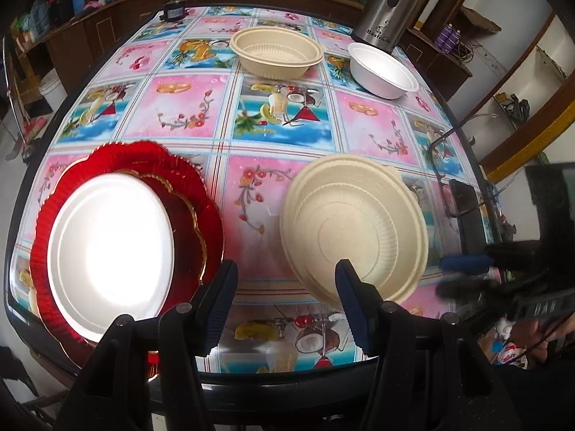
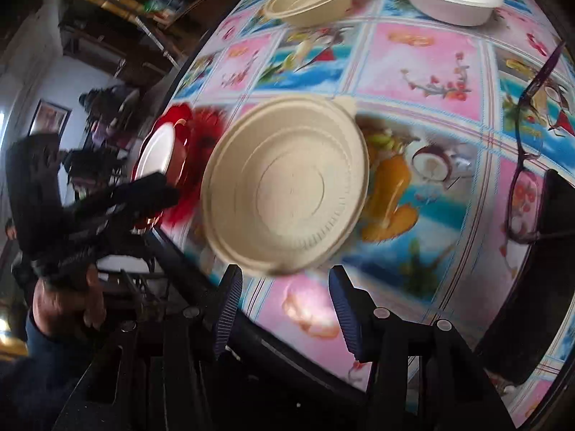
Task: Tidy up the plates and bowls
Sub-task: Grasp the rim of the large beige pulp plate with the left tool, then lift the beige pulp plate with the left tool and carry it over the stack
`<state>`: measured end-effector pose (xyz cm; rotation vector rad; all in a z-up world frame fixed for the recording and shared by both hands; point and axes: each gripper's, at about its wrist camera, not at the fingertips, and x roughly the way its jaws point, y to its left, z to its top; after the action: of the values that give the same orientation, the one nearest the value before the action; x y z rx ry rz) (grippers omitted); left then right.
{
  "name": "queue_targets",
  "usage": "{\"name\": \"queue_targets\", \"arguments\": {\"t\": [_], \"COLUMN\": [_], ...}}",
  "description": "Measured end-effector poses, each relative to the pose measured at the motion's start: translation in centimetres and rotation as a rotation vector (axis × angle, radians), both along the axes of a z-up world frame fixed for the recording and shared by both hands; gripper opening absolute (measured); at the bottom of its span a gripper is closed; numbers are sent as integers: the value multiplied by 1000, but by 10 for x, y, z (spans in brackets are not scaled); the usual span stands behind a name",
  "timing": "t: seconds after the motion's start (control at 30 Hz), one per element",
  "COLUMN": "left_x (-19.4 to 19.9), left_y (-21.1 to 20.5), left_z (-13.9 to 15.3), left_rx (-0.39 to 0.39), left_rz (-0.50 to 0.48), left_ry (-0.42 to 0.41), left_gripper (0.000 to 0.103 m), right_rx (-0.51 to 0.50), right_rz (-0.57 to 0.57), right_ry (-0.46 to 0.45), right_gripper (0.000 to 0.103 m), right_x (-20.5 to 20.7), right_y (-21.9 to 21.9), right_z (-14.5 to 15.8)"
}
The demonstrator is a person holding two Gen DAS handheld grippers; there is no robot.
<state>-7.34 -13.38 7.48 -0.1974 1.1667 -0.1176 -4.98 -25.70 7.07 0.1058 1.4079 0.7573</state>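
Note:
A white plate [image 1: 107, 251] lies on a red scalloped plate [image 1: 187, 186] at the table's near left; both show blurred in the right wrist view [image 2: 158, 151]. A beige ribbed bowl [image 1: 354, 226] sits near the front edge, also in the right wrist view [image 2: 287, 183]. A second beige bowl [image 1: 276, 52] and a white bowl [image 1: 381, 70] stand at the far side. My left gripper [image 1: 285, 305] is open and empty between the plates and the near bowl. My right gripper [image 2: 284, 309] is open and empty just short of that bowl; it also shows in the left wrist view [image 1: 463, 273].
A steel thermos [image 1: 390, 3] stands at the far right corner. Eyeglasses [image 2: 528, 165] and a dark flat object [image 2: 532, 287] lie at the table's right side. A small black box [image 1: 173, 10] sits at the far edge. Shelves surround the table.

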Motion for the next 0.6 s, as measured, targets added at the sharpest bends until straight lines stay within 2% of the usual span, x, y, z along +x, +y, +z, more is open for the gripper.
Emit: {"name": "queue_targets", "arguments": {"t": [0.13,0.2,0.3,0.37,0.43,0.47,0.53,0.6], "left_x": [-3,-4,-3,0,4,6,12,16], "left_y": [-2,-3,-4,-6,-10,-13,-21,-27], "left_z": [-4,-5,-8,-13,-18,-22,-31,-38], "left_rx": [-14,-23,-33,-24,-23,-23,-17,-5], "left_rz": [1,-1,6,14,8,0,-17,-37], "left_ry": [12,14,22,34,41,51,69,76], "left_gripper": [55,55,55,55,48,40,35,24], "right_rx": [-61,-55,-13,-27,-36,-42,-50,-45], "right_rz": [-72,-91,-115,-125,-122,-118,-121,-126], "right_ry": [-114,-138,-94,-91,-91,-89,-66,-46], "right_gripper": [54,54,50,49,41,38,24,19], "right_x": [16,25,38,43,46,46,48,51], "right_y": [-10,-11,-8,-5,3,5,7,7], "right_z": [8,7,-3,-9,-13,-14,-20,-25]}}
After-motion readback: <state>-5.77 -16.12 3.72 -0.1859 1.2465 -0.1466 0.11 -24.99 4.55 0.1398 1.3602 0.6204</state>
